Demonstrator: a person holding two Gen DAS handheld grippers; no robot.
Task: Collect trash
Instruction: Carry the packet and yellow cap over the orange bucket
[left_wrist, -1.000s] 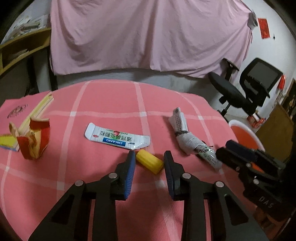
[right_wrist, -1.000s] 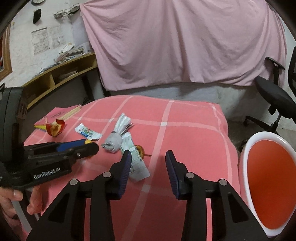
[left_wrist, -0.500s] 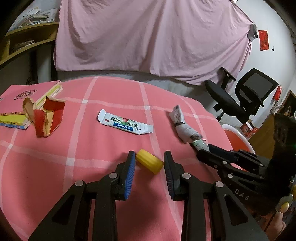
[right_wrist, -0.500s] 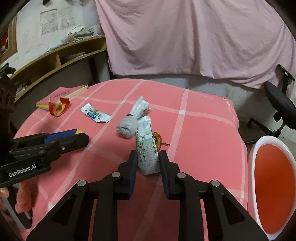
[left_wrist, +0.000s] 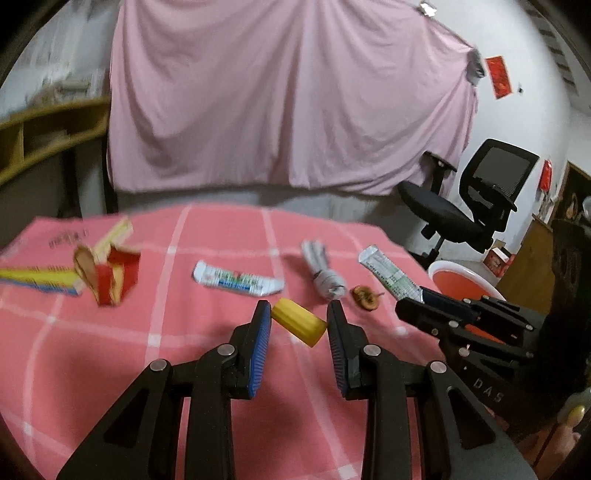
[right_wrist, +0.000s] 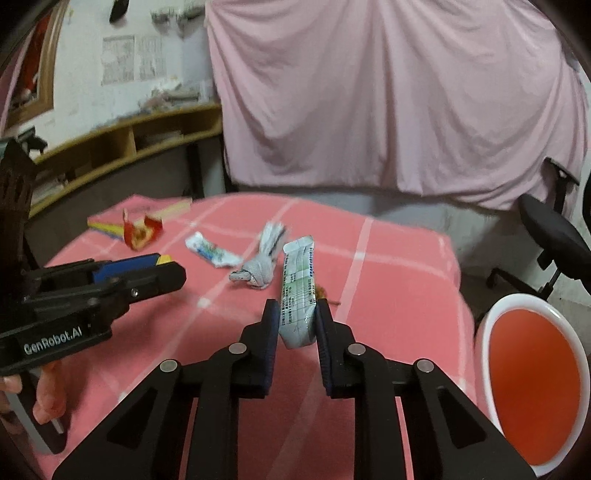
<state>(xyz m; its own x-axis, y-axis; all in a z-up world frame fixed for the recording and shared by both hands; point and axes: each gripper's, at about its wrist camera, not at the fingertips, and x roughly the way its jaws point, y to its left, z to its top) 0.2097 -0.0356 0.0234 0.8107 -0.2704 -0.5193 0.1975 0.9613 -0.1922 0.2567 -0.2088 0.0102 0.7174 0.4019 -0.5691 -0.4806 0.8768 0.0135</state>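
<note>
The left gripper pinches a short yellow ribbed cylinder, held tilted above the pink checked tablecloth. The right gripper, whose jaws have just been closing, clamps the near end of a long flattened white wrapper with green print. A white-rimmed red bin stands beside the table.

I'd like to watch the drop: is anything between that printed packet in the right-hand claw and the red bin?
Nothing visible is. The right gripper, whose jaws have just been closing, pinches the white printed packet. The red bin stands beside the table's right edge, past bare pink tablecloth. The small brown scrap lies behind the packet, off that line.
</note>
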